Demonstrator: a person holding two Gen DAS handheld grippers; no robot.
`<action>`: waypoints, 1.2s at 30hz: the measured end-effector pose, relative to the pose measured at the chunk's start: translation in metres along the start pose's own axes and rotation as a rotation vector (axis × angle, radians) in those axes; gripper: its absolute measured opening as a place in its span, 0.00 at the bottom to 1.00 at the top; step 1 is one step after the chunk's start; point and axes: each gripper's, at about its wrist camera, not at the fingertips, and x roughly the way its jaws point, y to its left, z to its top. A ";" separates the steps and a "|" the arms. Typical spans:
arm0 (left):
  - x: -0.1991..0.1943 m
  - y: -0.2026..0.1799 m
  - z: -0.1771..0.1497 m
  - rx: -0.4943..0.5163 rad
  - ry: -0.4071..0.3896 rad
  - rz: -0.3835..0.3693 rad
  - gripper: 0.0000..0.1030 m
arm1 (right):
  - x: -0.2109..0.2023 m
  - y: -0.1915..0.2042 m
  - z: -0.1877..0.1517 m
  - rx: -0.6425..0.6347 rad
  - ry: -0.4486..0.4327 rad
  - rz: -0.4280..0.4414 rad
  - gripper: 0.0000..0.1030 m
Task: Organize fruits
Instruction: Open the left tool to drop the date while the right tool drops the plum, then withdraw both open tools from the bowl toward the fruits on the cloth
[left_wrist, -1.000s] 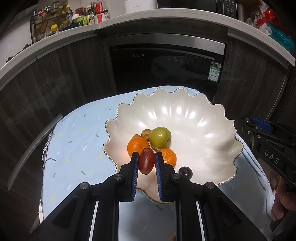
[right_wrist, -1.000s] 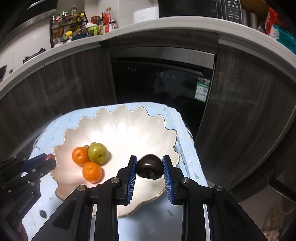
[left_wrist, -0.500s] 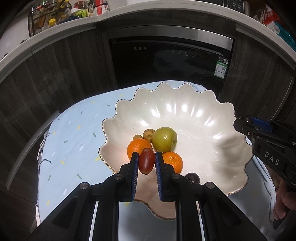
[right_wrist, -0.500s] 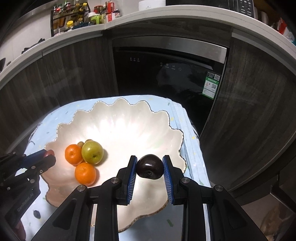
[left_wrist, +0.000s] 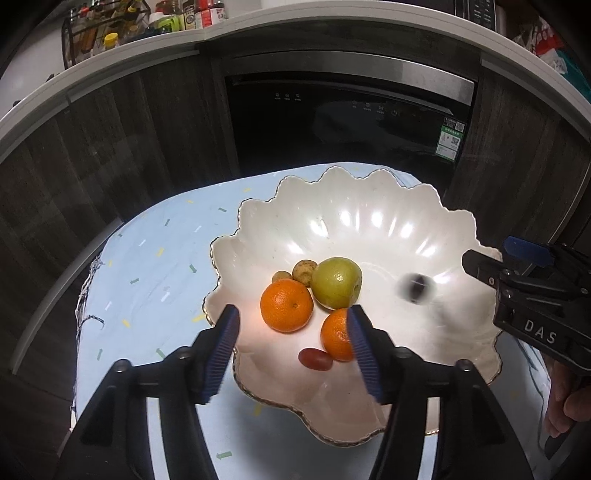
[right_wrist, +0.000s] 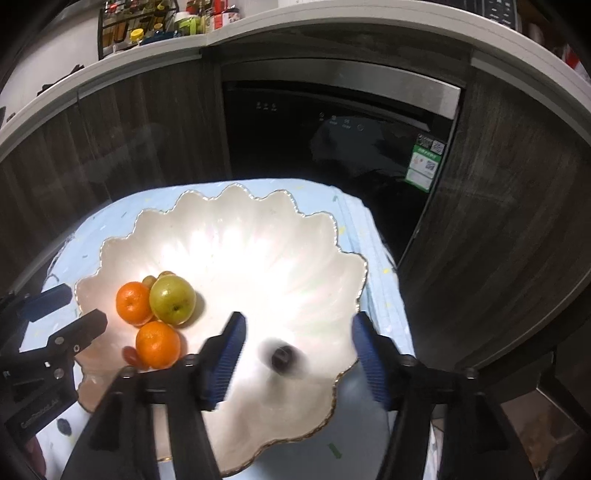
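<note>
A white scalloped bowl (left_wrist: 369, 221) (right_wrist: 240, 240) sits on a light blue cloth. In it lie two oranges (left_wrist: 286, 304) (left_wrist: 336, 339), a green apple (left_wrist: 336, 282) (right_wrist: 172, 299) and two small brown fruits (left_wrist: 304, 272). A small red fruit (left_wrist: 314, 359) (right_wrist: 129, 354) lies in the bowl near its front rim, beside an orange (right_wrist: 157, 344). A dark plum (left_wrist: 415, 288) (right_wrist: 282, 357) shows blurred in the bowl. My left gripper (left_wrist: 291, 345) is open and empty above the bowl's near edge. My right gripper (right_wrist: 297, 354) is open and empty above the plum; it also shows in the left wrist view (left_wrist: 517, 266).
The cloth-covered table (left_wrist: 155, 266) is small and stands in front of a black dishwasher (left_wrist: 343, 122) and dark wood cabinets. A rack of bottles (left_wrist: 110, 29) stands on the counter above. A small dark fruit (right_wrist: 63, 426) lies on the cloth left of the bowl.
Both grippers have opened. The red fruit has dropped from the left gripper into the bowl. The dark plum has dropped from the right gripper and is moving in the bowl.
</note>
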 end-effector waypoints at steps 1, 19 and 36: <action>-0.001 0.000 0.000 -0.003 -0.003 0.003 0.64 | -0.001 -0.001 0.000 0.001 -0.002 0.000 0.68; -0.026 0.012 -0.001 -0.039 -0.040 0.020 0.80 | -0.023 0.008 0.002 -0.004 -0.045 -0.010 0.69; -0.063 0.026 -0.016 -0.061 -0.090 0.046 0.83 | -0.057 0.022 -0.005 0.009 -0.087 0.003 0.69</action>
